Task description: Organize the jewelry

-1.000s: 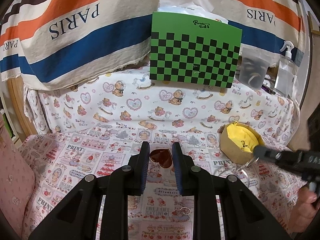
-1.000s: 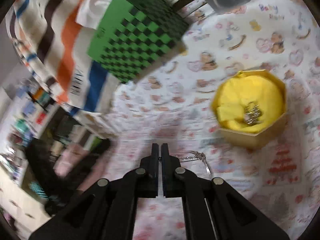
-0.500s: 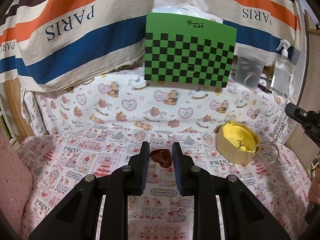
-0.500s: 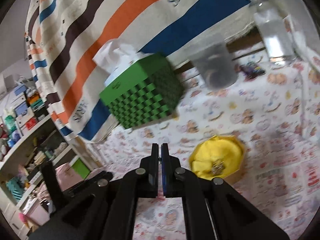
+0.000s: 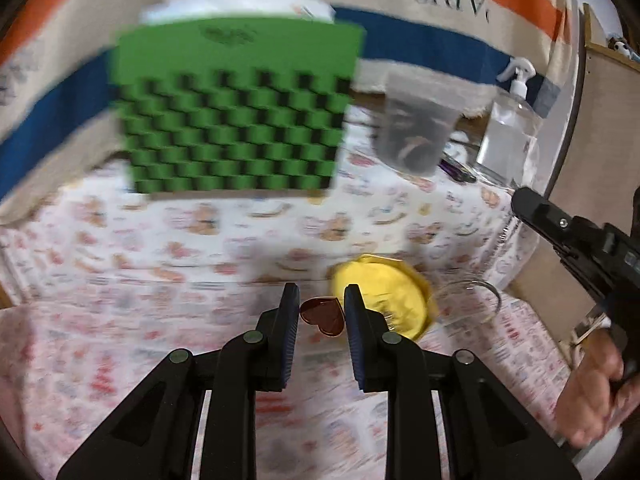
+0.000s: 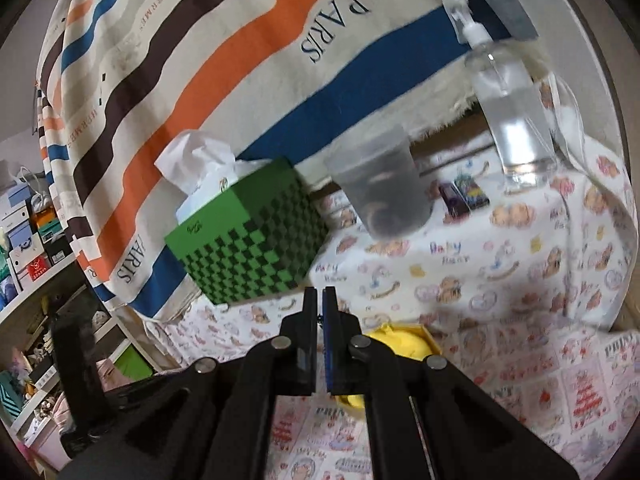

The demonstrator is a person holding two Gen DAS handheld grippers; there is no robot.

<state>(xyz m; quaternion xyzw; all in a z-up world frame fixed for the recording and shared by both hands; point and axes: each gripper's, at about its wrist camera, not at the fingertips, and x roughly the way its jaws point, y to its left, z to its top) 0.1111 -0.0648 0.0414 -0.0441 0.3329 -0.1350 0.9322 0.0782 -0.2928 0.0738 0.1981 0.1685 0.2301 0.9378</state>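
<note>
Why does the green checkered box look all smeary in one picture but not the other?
Left wrist view: the green checkered box and the printed cloth are smeared by motion blur, while the left gripper stays crisp. Right wrist view: the box looks sharper; the fisheye lens bends the edges in both.

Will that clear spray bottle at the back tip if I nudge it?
Probably, if pushed high: the spray bottle is tall and narrow on soft printed cloth. It looks largely full of clear liquid, so likely heavy; a low push would more likely slide it.
</note>
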